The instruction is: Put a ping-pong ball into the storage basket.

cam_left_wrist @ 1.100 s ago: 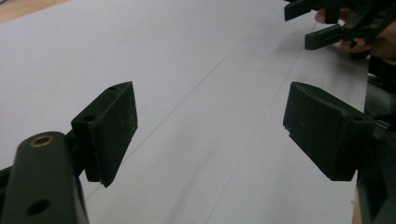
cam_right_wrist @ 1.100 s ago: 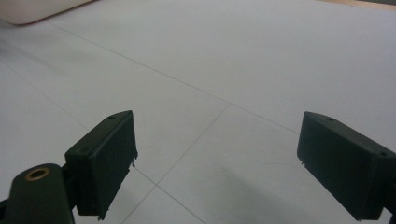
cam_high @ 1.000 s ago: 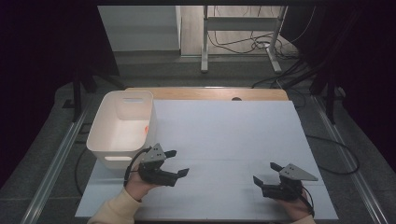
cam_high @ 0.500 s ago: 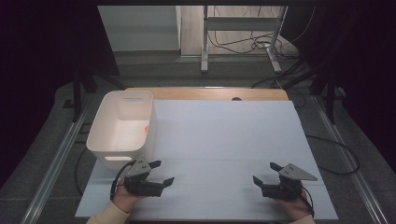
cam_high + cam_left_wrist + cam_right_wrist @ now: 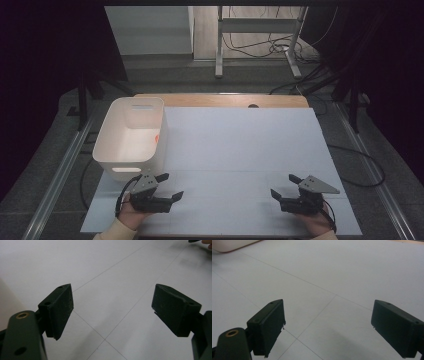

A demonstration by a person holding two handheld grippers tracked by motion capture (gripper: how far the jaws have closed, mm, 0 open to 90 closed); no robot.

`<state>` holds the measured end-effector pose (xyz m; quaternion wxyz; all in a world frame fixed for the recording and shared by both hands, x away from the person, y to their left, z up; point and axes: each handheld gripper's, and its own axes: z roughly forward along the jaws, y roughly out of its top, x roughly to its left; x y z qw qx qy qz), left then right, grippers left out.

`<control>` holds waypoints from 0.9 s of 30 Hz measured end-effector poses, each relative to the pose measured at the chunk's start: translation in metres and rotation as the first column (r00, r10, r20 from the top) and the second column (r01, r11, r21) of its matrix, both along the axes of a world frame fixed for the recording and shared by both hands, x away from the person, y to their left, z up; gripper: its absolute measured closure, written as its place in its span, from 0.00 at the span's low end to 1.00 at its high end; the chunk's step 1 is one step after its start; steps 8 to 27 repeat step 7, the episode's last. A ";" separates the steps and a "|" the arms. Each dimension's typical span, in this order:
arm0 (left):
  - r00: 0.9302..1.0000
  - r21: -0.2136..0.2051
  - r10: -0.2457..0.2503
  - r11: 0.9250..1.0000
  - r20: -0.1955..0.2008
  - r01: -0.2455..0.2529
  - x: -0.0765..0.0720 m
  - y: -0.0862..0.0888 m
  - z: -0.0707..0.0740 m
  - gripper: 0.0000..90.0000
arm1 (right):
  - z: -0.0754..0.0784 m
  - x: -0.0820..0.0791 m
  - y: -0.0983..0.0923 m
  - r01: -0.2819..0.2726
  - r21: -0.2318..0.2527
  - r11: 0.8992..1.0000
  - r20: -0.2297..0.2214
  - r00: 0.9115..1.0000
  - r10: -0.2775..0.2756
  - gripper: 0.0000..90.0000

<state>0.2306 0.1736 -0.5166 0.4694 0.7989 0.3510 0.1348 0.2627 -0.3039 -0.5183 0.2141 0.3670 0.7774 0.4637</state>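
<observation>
bench: white sheet over wood, wood strip bare at far edge | on it: white bin, near-left corner

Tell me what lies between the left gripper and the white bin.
Nothing: in the high view, only a bare strip of table separates the left gripper from the white bin.

I can read no text, label, brand, number or sign anywhere here. The white bin at the left of the high view has plain walls, and the small orange spot inside it is too blurred for me to tell whether it bears any writing. The white table carries only thin seam lines. My fingers are bare black pads in both gripper views, with no markings that I can make out on them.
</observation>
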 end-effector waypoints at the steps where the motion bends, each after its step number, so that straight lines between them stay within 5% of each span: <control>1: 1.000 -0.001 0.000 1.000 0.000 0.000 0.000 0.000 0.000 0.21 | 0.000 0.000 0.000 -0.001 0.000 1.000 0.000 1.000 0.001 0.14; 27: 1.000 -0.003 -0.001 1.000 0.002 0.001 0.001 0.000 0.000 0.21 | 0.000 0.000 -0.001 -0.005 0.003 1.000 0.000 1.000 0.005 0.13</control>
